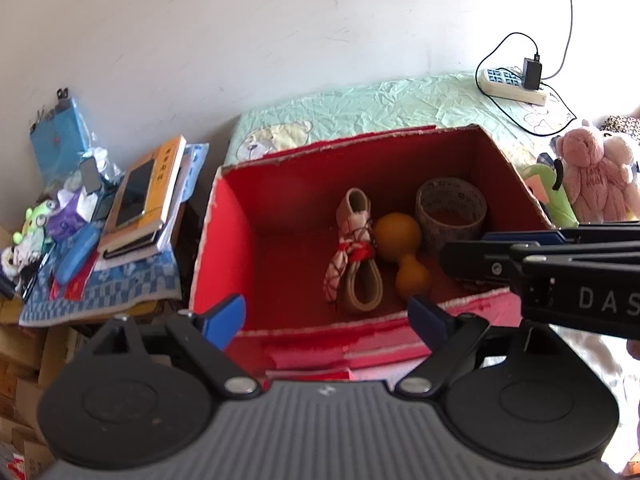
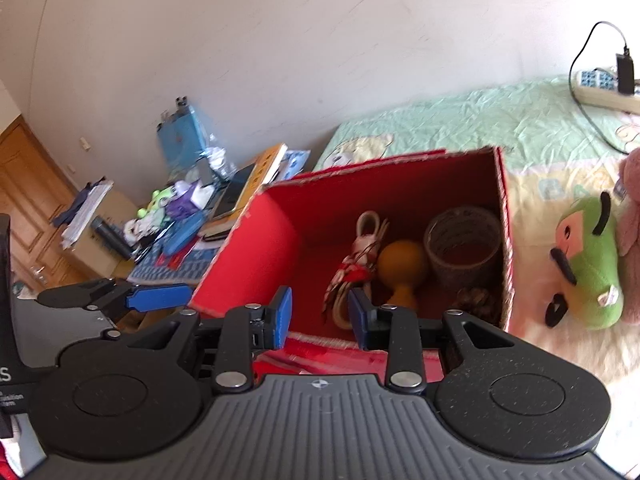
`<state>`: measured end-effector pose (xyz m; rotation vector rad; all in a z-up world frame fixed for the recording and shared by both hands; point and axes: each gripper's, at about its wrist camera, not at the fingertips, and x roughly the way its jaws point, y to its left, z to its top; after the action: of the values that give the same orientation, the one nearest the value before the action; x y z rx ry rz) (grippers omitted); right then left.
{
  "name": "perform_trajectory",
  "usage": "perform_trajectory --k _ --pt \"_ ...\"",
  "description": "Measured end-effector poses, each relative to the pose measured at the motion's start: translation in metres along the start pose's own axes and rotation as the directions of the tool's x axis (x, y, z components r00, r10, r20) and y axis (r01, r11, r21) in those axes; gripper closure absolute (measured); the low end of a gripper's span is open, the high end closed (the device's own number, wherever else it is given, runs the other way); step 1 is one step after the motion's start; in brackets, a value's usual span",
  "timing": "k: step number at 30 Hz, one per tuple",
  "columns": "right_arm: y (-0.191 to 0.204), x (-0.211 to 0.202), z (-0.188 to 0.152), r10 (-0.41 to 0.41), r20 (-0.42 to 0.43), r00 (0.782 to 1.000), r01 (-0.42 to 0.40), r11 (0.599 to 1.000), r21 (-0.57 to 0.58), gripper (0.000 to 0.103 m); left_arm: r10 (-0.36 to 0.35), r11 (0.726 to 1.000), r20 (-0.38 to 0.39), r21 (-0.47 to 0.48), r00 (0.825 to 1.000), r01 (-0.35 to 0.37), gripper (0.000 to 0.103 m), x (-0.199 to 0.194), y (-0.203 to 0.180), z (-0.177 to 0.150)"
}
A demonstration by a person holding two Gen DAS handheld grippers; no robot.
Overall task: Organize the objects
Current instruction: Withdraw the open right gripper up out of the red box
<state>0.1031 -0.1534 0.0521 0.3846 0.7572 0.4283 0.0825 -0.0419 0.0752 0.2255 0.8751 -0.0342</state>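
— Two grippers, both hanging over the near edge of the red box (image 1: 224,248). The left gripper (image 1: 326,316) has its jaws spread wide, with nothing between them.

— And the right gripper (image 2: 319,316)?

— Jaws partly apart, pads gripping nothing; only the box rim shows through the gap.

— What's in the box?

— On the floor, toward the right: a coiled cord (image 1: 356,256) tied with red string, an orange gourd-shaped toy (image 1: 402,254) just beside it, and a roll of tape (image 1: 450,210) standing in the back right corner, close to the gourd.

— Around the box?

— It sits on a green bedspread (image 1: 400,100). A green plush (image 2: 590,268) and a pink plush (image 1: 592,176) lie to its right, cluttered books (image 1: 144,196) to its left
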Motion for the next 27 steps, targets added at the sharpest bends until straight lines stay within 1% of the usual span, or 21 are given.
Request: perform_trajectory --k 4,7,11,17,25,27 --pt "0.003 -0.002 -0.006 0.044 -0.043 0.998 -0.044 0.999 -0.009 0.069 0.013 1.0 -0.013 -0.006 1.0 -0.013 0.012 -0.005 -0.002 -0.009" --pt "0.005 -0.004 -0.012 0.079 -0.067 0.995 -0.081 0.996 -0.027 0.069 0.008 1.0 -0.023 -0.017 1.0 -0.008 0.012 -0.007 -0.001 -0.017" --pt "0.005 -0.001 -0.02 0.084 -0.094 0.992 -0.087 0.996 -0.032 0.065 0.005 1.0 -0.044 -0.019 0.999 -0.006 0.012 -0.008 0.0 -0.03" --pt "-0.003 0.016 -0.032 0.082 -0.169 0.982 -0.079 0.997 0.023 0.064 -0.009 0.999 -0.116 -0.038 0.993 0.005 0.012 0.007 0.005 -0.051" --pt "-0.006 0.042 -0.047 0.114 -0.27 0.956 -0.088 0.99 0.107 0.063 -0.024 0.997 -0.191 -0.077 0.981 0.01 0.011 0.031 0.024 -0.077" --pt "-0.005 0.048 -0.049 0.126 -0.286 0.95 -0.094 0.988 0.125 0.06 -0.03 0.996 -0.21 -0.083 0.977 0.013 0.011 0.037 0.028 -0.08"
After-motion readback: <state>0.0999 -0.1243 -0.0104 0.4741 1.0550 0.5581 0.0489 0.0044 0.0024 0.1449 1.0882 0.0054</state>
